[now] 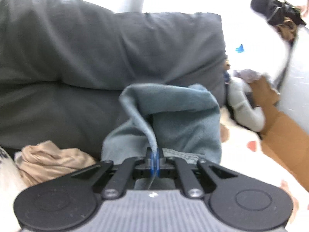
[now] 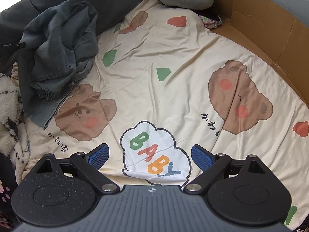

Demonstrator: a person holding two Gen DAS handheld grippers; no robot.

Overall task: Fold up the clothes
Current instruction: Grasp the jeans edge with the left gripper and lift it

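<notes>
left claw [image 1: 154, 160] pinching blue garment [image 1: 173, 116], cardboard box [image 2: 260, 19]

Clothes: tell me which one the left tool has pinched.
The blue-grey garment, clamped in the left tool. The beige garment lies loose beside it, untouched.

- left gripper [image 1: 154, 155]: jaws closed tight, blue pads [image 1: 153, 159] pressed together, thin fold of the blue-grey garment [image 1: 173, 116] pinched between them
- left linkage arms folded inward toward the centre, body level in the left wrist view, frame motion-blurred
- right gripper [image 2: 149, 156]: jaws spread wide, blue pads [image 2: 98, 156] well apart, nothing between them
- right gripper angled down over the bedsheet [image 2: 173, 58], not touching any cloth, linkage arms splayed outward
</notes>
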